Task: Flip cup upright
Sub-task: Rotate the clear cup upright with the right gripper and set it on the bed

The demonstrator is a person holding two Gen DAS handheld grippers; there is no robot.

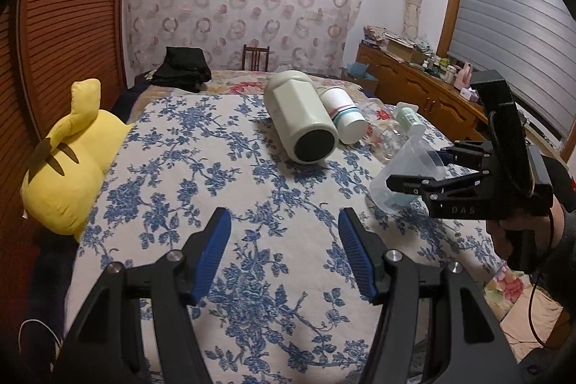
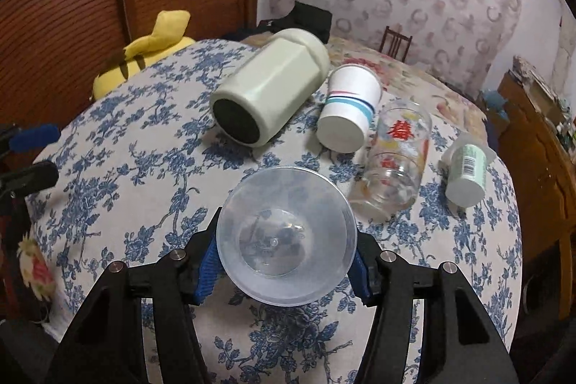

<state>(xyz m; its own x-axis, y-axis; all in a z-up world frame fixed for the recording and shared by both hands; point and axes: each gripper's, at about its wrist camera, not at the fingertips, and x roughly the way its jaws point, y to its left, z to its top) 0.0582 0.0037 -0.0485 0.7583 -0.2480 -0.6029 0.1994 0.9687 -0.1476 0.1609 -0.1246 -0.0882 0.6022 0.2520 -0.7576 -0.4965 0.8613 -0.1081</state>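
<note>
My right gripper point(image 2: 286, 261) is shut on a clear plastic cup point(image 2: 286, 234), its mouth facing the camera, held tilted above the floral bedsheet. In the left wrist view the same cup point(image 1: 403, 179) sits between the right gripper's fingers point(image 1: 406, 184) at the right. My left gripper point(image 1: 284, 240) is open and empty over the sheet, left of the cup. Its blue pads point(image 2: 34, 135) show at the left edge of the right wrist view.
Lying on their sides on the bed point(image 1: 180, 150): a pale green mug point(image 2: 268, 90), a striped paper cup point(image 2: 347, 108), a printed glass point(image 2: 396, 161), a small green-labelled cup point(image 2: 466, 173). A yellow plush point(image 1: 70, 161) lies left; a cabinet point(image 1: 424, 89) stands right.
</note>
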